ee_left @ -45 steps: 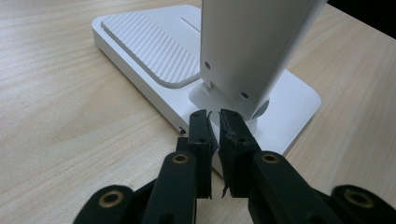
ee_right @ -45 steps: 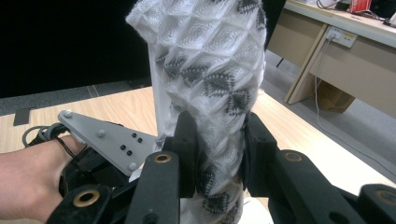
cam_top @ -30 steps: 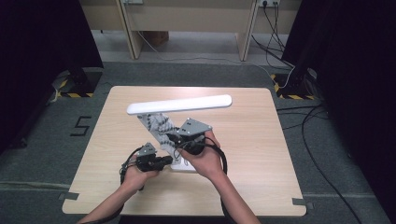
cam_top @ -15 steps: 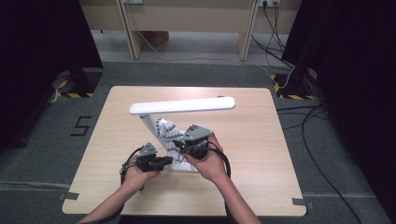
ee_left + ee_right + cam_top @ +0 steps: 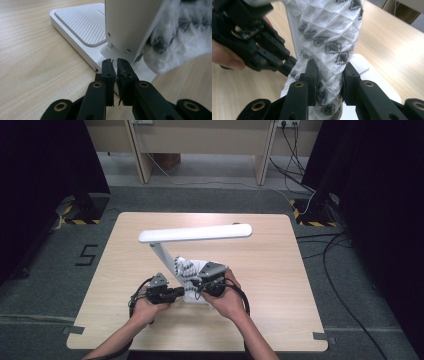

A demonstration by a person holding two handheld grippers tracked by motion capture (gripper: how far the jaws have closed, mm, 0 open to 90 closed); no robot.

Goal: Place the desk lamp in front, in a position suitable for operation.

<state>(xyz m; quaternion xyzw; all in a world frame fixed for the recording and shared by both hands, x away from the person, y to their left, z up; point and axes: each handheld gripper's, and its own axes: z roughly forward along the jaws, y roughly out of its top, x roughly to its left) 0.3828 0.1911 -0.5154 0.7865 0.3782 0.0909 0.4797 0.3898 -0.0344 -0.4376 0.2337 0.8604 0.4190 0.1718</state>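
A white desk lamp stands on the table, with a long flat head point(image 5: 195, 233), a slanted stem point(image 5: 161, 252) and a flat ribbed base point(image 5: 77, 27). A white-and-grey waffle cloth point(image 5: 332, 37) is wrapped against the stem. My right gripper point(image 5: 328, 75) is shut on this cloth low on the stem, just above the base; it also appears in the high view point(image 5: 201, 286). My left gripper point(image 5: 116, 68) is shut with nothing between its jaws, its tips resting at the base's edge by the stem's foot point(image 5: 176, 293).
The light wooden table point(image 5: 270, 270) has free room to the right and behind the lamp. Black cables point(image 5: 330, 250) lie on the grey floor to the right. A wooden bench point(image 5: 200, 140) stands beyond the far edge.
My right gripper has slid the cloth down the lamp's stem toward the base. The left gripper and the lamp have stayed put.
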